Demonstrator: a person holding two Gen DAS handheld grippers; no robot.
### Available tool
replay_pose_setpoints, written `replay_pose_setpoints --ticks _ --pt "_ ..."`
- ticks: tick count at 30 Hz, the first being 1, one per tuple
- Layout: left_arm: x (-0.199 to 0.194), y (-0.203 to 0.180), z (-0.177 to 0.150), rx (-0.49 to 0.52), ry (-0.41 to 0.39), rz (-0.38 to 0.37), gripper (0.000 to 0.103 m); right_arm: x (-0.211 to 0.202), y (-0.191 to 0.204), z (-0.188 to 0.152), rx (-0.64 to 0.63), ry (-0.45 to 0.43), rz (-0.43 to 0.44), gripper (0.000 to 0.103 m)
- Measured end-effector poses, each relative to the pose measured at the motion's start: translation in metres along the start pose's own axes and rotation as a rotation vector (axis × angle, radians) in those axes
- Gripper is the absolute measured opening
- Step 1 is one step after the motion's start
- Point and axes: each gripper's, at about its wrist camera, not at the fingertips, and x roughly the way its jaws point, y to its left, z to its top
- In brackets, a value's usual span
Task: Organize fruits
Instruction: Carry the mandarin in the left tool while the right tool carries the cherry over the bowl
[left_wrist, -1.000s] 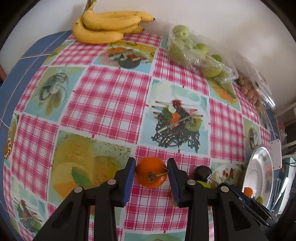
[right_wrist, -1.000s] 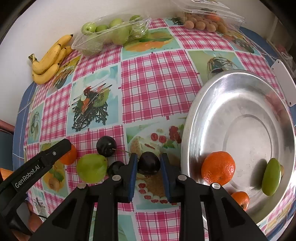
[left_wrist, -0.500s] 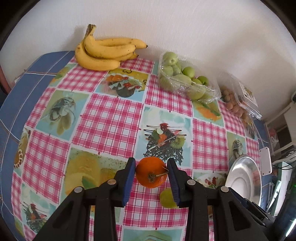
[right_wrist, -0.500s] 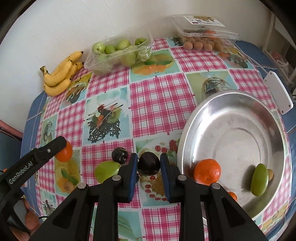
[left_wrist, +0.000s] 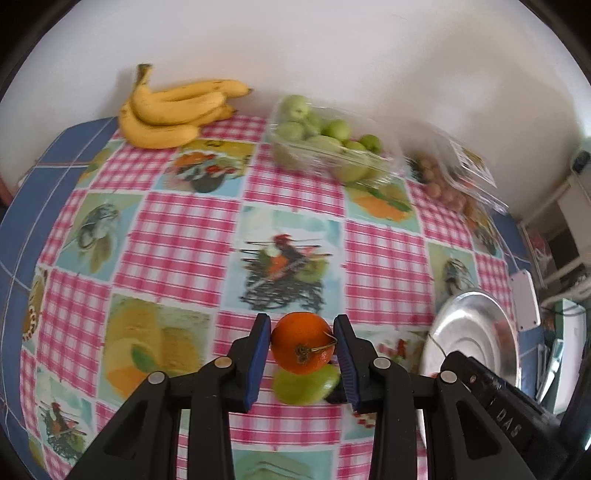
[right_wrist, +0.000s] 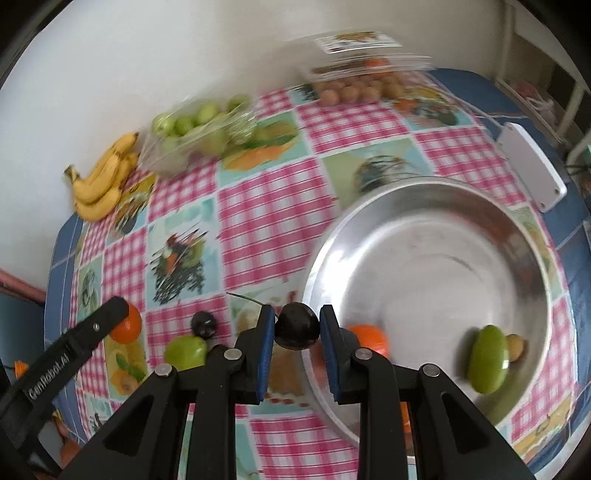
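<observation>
Above the checked worktop (left_wrist: 177, 243), both tools are carrying fruit. The left tool (left_wrist: 302, 345) is clamping an orange (left_wrist: 301, 341) between its blue pads, jaws only narrowly apart, the stem end facing the camera. The right tool (right_wrist: 297, 330) is squeezing a dark plum (right_wrist: 297, 330), jaws about as closed as they go. Both fruits are hanging clear of the cloth, the plum just at the near rim of the steel bowl (right_wrist: 524, 236).

Lying in the bowl already are another orange (right_wrist: 369, 338), a green fruit (right_wrist: 487, 363) and a small brown one beside it. A green apple (right_wrist: 185, 350) and a second plum (right_wrist: 204, 324) are sitting loose on the cloth, close under the left tool.

Risks, as I judge them: the plum is smooth and round, gripped on a small patch, so a quick swing could be letting it slip and roll off the worktop. Too hard a squeeze could be bruising it. Dropping either fruit from height into the bowl could be bouncing it out or knocking the orange inside. The two tools are working close together, so crossing paths toward the bowl could be bumping one against the other and shaking a fruit loose.
</observation>
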Motion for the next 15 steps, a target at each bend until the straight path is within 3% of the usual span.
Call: replay_pose_setpoints --ticks 15 --pt "0.012 -0.11 -0.03 0.213 0.056 -0.11 0.038 -0.025 -0.103 0.01 0.221 -0.046 -0.06 0.026"
